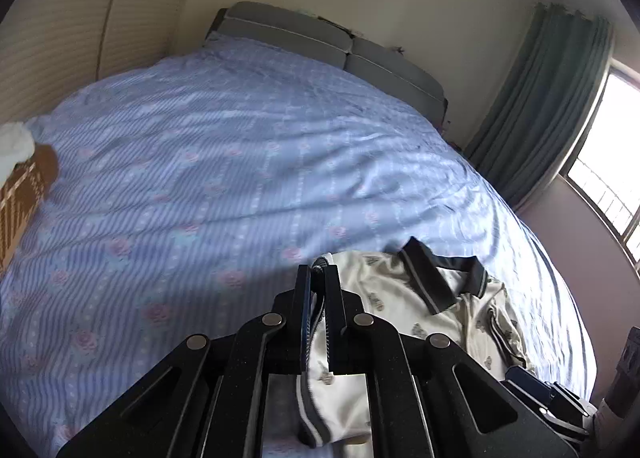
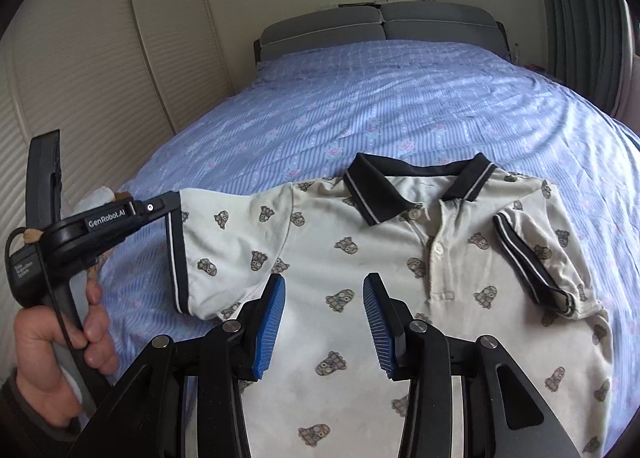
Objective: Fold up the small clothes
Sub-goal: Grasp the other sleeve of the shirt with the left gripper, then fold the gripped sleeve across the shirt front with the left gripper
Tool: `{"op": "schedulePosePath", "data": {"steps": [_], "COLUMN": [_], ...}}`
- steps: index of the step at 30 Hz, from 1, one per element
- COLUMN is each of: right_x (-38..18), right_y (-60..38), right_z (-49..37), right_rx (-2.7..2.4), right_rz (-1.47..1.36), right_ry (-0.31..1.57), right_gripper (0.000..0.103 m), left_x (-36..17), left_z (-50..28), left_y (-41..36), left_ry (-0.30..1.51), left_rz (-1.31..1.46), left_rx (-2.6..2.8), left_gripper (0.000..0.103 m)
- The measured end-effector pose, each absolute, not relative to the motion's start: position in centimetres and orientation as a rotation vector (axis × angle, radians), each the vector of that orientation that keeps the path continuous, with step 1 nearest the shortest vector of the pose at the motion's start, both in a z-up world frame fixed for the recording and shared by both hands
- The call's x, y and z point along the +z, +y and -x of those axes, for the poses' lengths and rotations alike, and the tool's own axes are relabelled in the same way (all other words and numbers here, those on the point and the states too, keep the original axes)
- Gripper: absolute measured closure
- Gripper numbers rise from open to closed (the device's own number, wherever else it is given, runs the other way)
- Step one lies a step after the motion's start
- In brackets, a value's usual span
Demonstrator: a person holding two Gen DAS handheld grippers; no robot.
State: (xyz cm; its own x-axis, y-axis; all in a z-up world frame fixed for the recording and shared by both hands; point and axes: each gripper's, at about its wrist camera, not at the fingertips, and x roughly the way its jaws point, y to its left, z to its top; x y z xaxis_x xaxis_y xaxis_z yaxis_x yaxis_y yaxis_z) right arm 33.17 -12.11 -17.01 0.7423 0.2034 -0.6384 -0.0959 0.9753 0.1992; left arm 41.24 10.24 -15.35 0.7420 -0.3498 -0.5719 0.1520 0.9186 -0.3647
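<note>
A white polo shirt (image 2: 328, 242) with a cartoon print and a dark collar (image 2: 376, 194) lies face up on the bed. Its right sleeve (image 2: 536, 258) is folded in over the chest. My left gripper (image 2: 174, 207), held by a person's hand (image 2: 52, 342), is shut on the dark-trimmed cuff (image 2: 176, 258) of the other sleeve. In the left wrist view, the left gripper (image 1: 319, 272) shows that cuff (image 1: 310, 398) running between its closed jaws, with the shirt (image 1: 392, 298) to the right. My right gripper (image 2: 324, 298) is open above the shirt's chest, its blue pads (image 2: 274, 322) holding nothing.
The shirt lies on a blue floral bedsheet (image 2: 400, 98) with a grey headboard (image 2: 380, 26) at the far end. A brown patterned item (image 1: 24, 194) under a white cloth (image 1: 12, 150) lies at the bed's left edge. A green curtain (image 1: 540, 98) and a window (image 1: 608, 162) are on the right.
</note>
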Motion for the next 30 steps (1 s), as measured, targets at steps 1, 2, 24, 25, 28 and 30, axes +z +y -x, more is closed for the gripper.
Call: {"op": "schedulePosePath", "data": {"steps": [1, 2, 24, 25, 28, 30], "right_x": [-16.9, -16.9, -22.1, -22.3, -22.5, -22.6], "right_y": [-13.0, -13.8, -26.8, -26.7, -26.4, -26.4], "right_z": [-32.9, -32.7, -31.2, -31.2, -31.0, -30.9], "right_rx": [0.158, 0.149, 0.073, 0.079, 0.085, 0.093], "right_rz": [-0.169, -0.18, -0.454, -0.447, -0.418, -0.416], "right_ry": [0.712, 0.709, 0.698, 0.701, 0.697, 0.692], "right_gripper": [0.061, 0.061, 0.061, 0.061, 0.061, 0.061], "left_x": [-14.8, -14.4, -19.6, -19.0, -17.9, -17.7], "left_z": [-41.3, -41.4, -39.1, -38.2, -35.6, -34.4], "left_y": [8.6, 7.0, -6.4, -6.2, -5.2, -4.0], "left_ry": [0.683, 0.683, 0.83, 0.814, 0.776, 0.769], "left_rz": [0.281, 0.257, -0.028, -0.041, -0.078, -0.08], "left_rx": [-0.299, -0.318, -0.318, -0.322, -0.308, -0.28], "left_gripper": [0.095, 0.095, 0.081, 0.08, 0.08, 0.08]}}
